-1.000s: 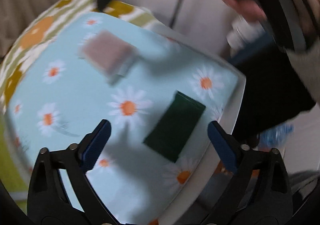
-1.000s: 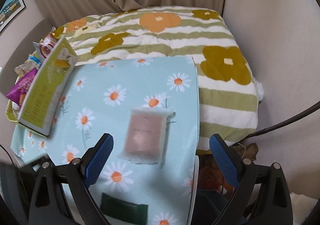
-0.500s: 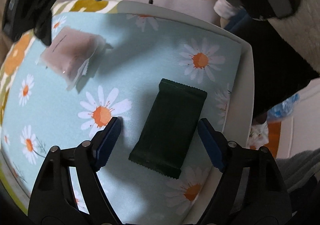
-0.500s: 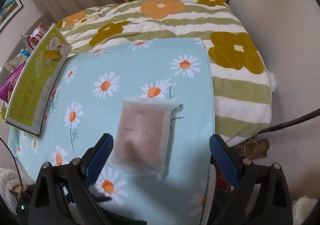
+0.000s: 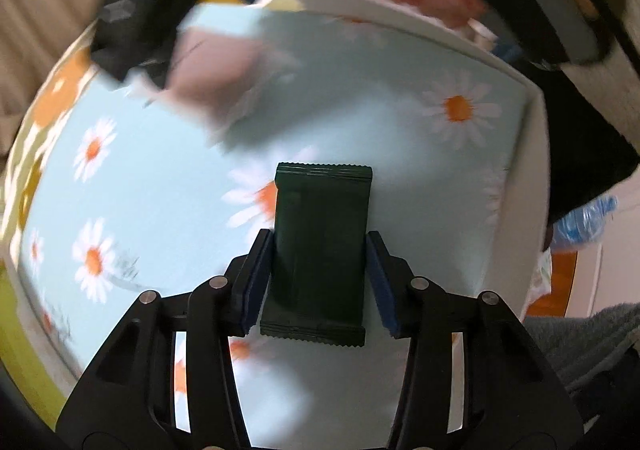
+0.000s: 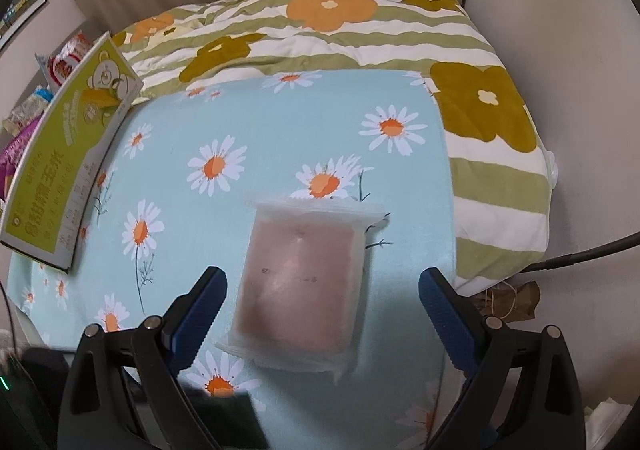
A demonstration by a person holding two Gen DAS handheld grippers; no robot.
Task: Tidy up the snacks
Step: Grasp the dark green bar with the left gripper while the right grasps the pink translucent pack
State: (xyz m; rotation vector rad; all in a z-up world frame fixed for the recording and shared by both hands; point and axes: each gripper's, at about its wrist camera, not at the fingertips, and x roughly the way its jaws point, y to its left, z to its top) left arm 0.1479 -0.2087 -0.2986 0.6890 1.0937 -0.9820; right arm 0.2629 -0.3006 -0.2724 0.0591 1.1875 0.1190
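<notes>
A dark green snack packet (image 5: pixel 322 246) lies lengthwise between the fingers of my left gripper (image 5: pixel 319 250), which is shut on its sides over the daisy-print cloth (image 5: pixel 160 177). A pink snack in a clear wrapper (image 6: pixel 302 282) lies flat on the cloth, between the wide-open fingers of my right gripper (image 6: pixel 322 290). The pink snack also shows, blurred, in the left wrist view (image 5: pixel 216 77), under the other gripper.
A green and yellow snack box (image 6: pixel 68 165) lies at the cloth's left edge, with several bright snack bags (image 6: pixel 60 65) behind it. A striped flowered quilt (image 6: pixel 340 37) lies beyond the cloth. A black cable (image 6: pixel 580 258) runs at the right.
My left gripper moved in over the green packet and shut on it. My right gripper came down closer around the pink snack and stays open.
</notes>
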